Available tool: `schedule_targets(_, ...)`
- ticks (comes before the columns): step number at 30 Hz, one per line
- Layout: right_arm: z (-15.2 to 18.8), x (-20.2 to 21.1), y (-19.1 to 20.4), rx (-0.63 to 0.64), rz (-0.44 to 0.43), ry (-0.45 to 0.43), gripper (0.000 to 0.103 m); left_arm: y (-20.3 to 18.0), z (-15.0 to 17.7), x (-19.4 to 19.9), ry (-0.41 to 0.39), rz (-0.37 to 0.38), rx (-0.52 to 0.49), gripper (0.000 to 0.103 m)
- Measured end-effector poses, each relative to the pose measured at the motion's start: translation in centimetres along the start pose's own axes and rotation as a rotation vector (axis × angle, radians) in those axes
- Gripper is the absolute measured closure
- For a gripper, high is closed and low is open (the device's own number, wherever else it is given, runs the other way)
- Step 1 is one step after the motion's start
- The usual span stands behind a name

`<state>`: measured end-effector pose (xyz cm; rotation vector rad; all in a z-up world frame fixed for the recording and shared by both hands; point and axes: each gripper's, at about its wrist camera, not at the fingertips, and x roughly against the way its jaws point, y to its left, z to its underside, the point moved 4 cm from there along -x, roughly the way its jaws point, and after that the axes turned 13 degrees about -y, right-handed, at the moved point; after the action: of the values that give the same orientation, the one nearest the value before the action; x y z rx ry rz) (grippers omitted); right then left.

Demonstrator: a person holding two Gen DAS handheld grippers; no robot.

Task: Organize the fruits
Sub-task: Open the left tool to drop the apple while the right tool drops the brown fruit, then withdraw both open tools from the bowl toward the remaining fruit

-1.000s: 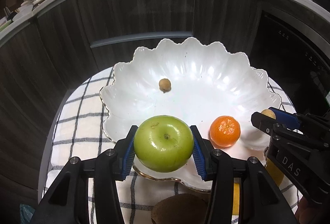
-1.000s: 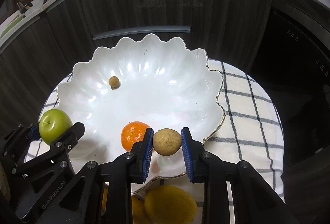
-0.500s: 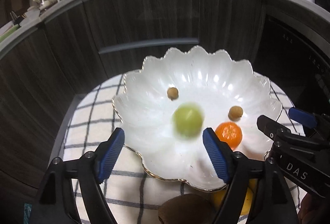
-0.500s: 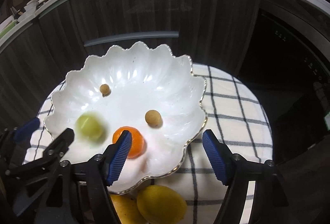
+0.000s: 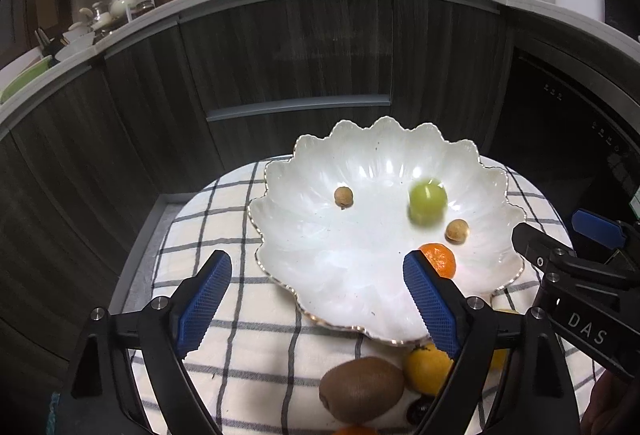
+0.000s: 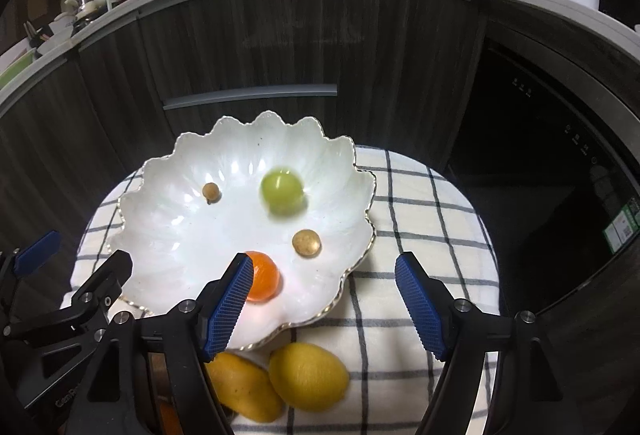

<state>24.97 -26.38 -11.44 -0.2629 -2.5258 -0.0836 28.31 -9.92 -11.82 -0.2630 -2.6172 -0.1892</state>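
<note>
Dark kitchen cabinets are looming behind a checked-cloth table (image 6: pixel 432 219). Both jaws are hanging released, just opened, nothing between; the lemon (image 6: pixel 306 375) is sitting at 6 o'clock below the bowl (image 6: pixel 168 235), nearest the right gripper (image 6: pixel 324 305), while the left gripper (image 5: pixel 316 305) is nearer the kiwi (image 5: pixel 362 389).

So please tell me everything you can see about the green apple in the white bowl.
The green apple is round, smooth and pale green, its outline blurred in both views, so no stem or marks can be made out. It sits inside the white scalloped bowl, toward the far side. No other fruit touches it, and neither claw holds it.
</note>
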Motion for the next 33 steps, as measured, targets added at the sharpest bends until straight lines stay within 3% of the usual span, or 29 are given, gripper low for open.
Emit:
schedule_targets(19, 3.5, 6.1, 0.8, 0.026, -0.004, -0.009, 0.029, 2.0, 3.5, 7.1, -0.029, -0.037, 0.019, 0.015)
schedule_targets(33, 6.5, 8.3, 0.6, 0.022, 0.017, -0.010, 0.029, 1.8, 7.0, 9.3, -0.028, -0.031, 0.025, 0.011)
